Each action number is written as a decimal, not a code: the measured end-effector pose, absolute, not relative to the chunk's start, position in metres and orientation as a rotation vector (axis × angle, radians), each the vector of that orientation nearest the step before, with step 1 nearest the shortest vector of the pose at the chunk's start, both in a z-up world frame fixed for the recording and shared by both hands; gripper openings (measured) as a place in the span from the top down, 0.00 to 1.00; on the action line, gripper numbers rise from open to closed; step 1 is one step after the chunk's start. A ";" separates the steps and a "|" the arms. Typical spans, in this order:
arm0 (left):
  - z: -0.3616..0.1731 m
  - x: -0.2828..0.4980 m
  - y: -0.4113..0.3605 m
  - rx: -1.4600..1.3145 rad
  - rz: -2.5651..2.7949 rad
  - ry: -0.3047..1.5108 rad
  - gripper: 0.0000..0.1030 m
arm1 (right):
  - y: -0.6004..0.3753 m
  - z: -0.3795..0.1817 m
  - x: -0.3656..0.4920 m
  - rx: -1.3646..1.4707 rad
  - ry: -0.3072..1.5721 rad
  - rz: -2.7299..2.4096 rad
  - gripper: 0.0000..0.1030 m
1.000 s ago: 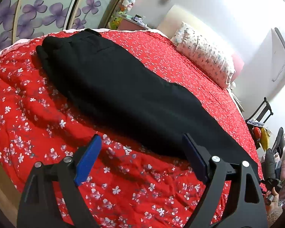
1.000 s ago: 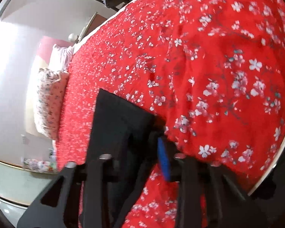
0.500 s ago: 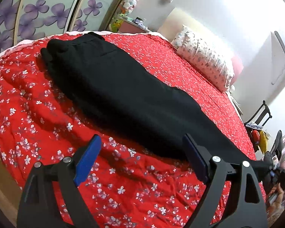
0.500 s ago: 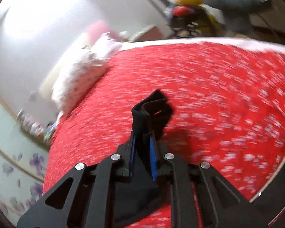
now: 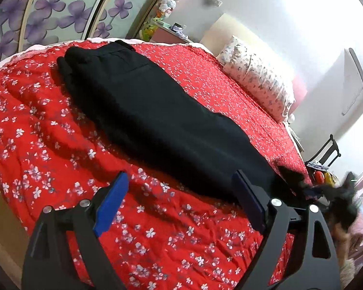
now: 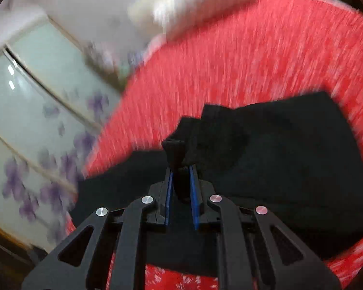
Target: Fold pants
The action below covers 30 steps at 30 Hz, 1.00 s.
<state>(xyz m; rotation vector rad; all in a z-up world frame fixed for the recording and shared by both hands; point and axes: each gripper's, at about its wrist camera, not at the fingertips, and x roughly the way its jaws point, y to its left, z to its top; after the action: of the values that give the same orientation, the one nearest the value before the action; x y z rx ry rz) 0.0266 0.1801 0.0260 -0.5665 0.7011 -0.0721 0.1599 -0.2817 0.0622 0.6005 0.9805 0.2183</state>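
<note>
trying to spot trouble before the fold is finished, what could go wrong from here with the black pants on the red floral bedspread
The right gripper pinches only a narrow bunch of the black fabric pants at the leg end, so the cloth could slip out mid-swing. The left gripper is open above the red floral bedspread, pinning nothing, so the whole garment may drag or skew instead of creasing cleanly.

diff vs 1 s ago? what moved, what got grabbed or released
The right tool, clamped on the hem end of the black fabric pants throughout, swung that end up off the red floral bedspread and back over the rest of the pants; its view rolled from bedspread and pillow to the flowered wardrobe doors. Nothing released. The left tool stayed open and empty, and the waistband end stayed flat.
</note>
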 end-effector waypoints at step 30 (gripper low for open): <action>0.018 0.026 0.176 -0.563 -0.055 0.726 0.15 | -0.167 0.090 0.171 0.544 0.872 0.402 0.86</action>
<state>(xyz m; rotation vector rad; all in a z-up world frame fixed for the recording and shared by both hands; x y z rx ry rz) 0.0257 0.1763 0.0183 -0.5634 0.7257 -0.0546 0.1715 -0.1667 0.0898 0.5435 0.8725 0.4024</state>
